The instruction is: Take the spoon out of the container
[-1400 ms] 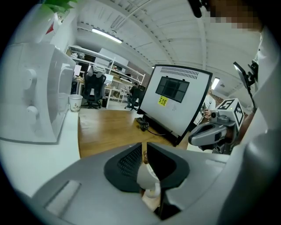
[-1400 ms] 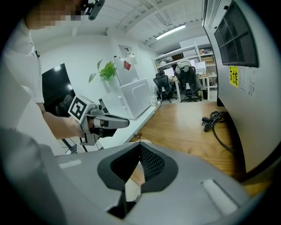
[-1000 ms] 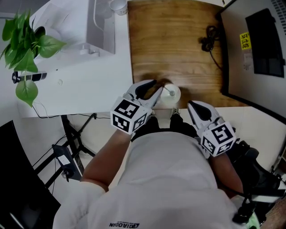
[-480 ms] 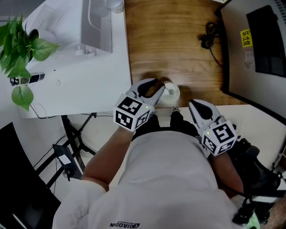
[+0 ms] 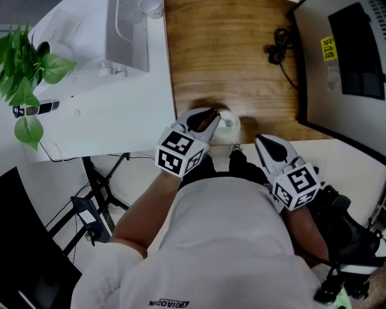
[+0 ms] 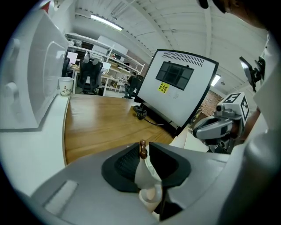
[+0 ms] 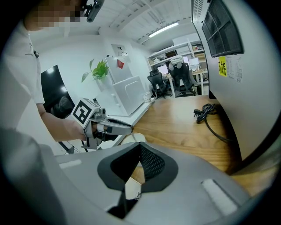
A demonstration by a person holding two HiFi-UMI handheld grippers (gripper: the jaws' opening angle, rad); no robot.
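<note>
A small white container [image 5: 233, 129] stands on the wooden tabletop at its near edge. A white spoon [image 6: 145, 169] with a brown knob on its handle rises from it. My left gripper [image 5: 212, 117] reaches over the container's left side. Its jaws are closing, the spoon handle stands between the pads, and both touch it in the left gripper view. My right gripper [image 5: 263, 143] hangs to the right of the container, apart from it and shut with nothing in it. From the right gripper view the left gripper [image 7: 115, 127] shows beside the container [image 7: 135, 139].
The wooden tabletop [image 5: 235, 60] stretches away behind the container. A black cable [image 5: 279, 53] lies at its back right beside a dark screen [image 5: 356, 54]. A white unit [image 5: 126, 36], a paper cup [image 5: 151, 7] and a leafy plant [image 5: 27, 66] are on the left.
The left gripper's jaws have drawn in around the spoon handle over the container. The right gripper has stayed where it was.
</note>
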